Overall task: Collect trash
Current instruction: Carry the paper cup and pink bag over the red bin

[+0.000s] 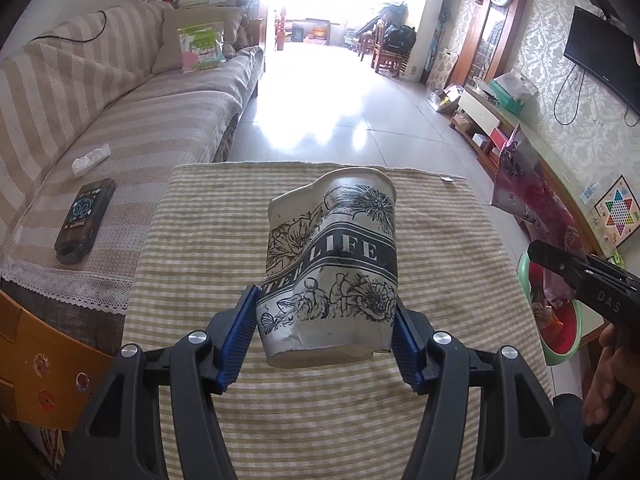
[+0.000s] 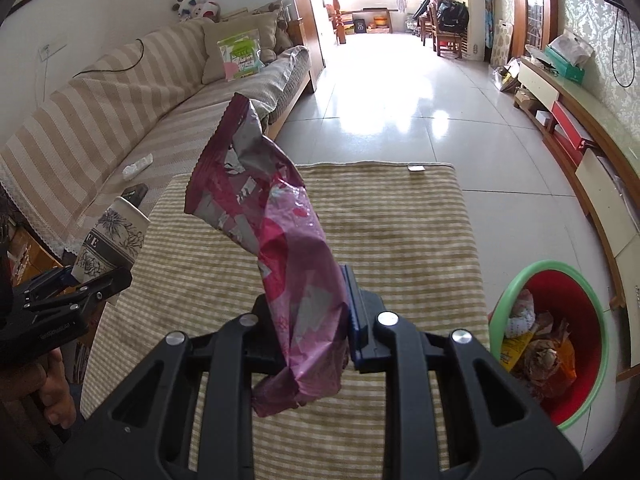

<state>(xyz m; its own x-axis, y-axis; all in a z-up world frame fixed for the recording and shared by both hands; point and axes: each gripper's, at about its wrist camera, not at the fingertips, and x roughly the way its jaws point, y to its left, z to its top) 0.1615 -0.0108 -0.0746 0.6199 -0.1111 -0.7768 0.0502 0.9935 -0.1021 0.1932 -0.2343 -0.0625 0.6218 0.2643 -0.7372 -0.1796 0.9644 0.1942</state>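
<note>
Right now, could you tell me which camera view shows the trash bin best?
The right wrist view: the trash bin shows its green rim, red inside and the litter in it. The left wrist view catches only a sliver behind the right gripper.

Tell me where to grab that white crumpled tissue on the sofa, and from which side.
Pinch the tissue across its narrow middle, coming from above. It lies flat and elongated on the sofa cover, so jaws straddling its short width should gather it; both grippers are full now.
</note>
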